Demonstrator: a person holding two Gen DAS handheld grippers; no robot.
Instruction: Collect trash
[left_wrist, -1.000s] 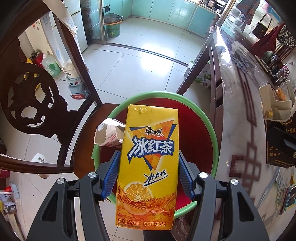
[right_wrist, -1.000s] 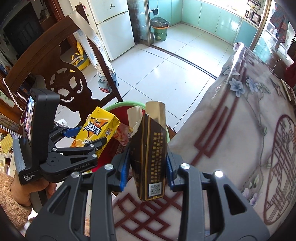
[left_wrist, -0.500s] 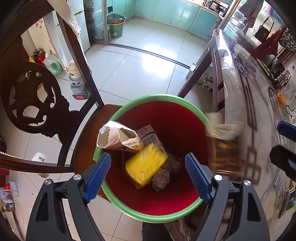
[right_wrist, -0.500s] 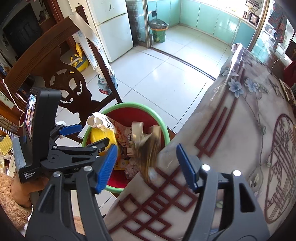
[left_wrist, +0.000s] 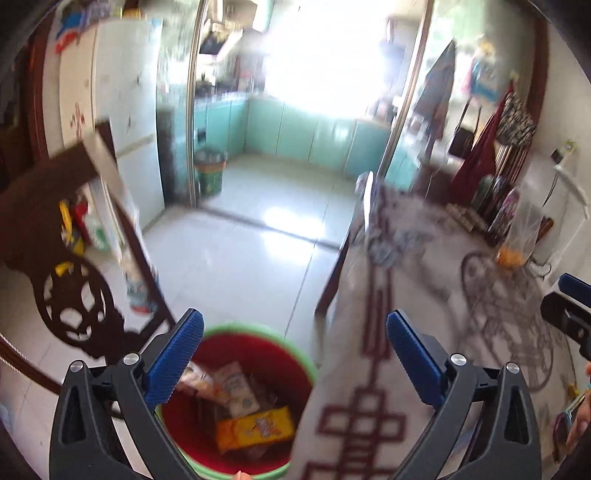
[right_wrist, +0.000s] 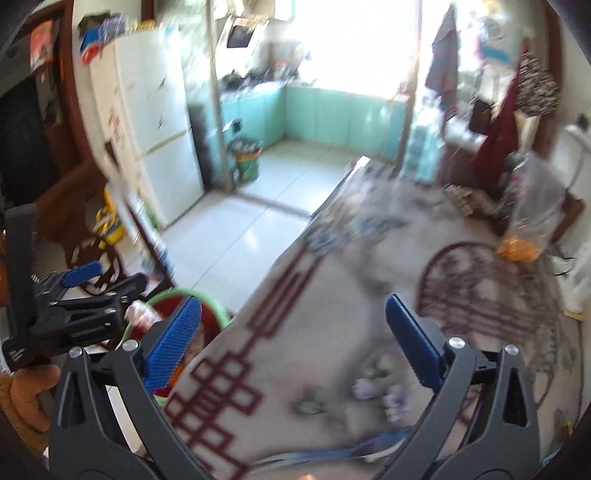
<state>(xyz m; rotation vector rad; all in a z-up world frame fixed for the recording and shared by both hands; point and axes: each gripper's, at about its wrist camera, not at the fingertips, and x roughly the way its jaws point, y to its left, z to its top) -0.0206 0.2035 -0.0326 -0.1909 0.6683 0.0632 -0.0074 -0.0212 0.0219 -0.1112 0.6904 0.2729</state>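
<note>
Glossy tiled floor (left_wrist: 236, 266) meets the patterned tablecloth's (left_wrist: 406, 295) edge; the round red, green-rimmed bin (left_wrist: 306, 363) holds a yellow carton (left_wrist: 255, 428). Left gripper (left_wrist: 293, 354) and right gripper (right_wrist: 291, 339) gape wide, empty.

Strong daylight pours in from the kitchen window (left_wrist: 325, 55) at the far end and blows out to white, glare streaks the floor tiles (left_wrist: 258, 236), motion blur smears the patterned tablecloth (right_wrist: 332, 332) and the chair (left_wrist: 55, 295) in both views, and fisheye bends and darkens the edges.
</note>
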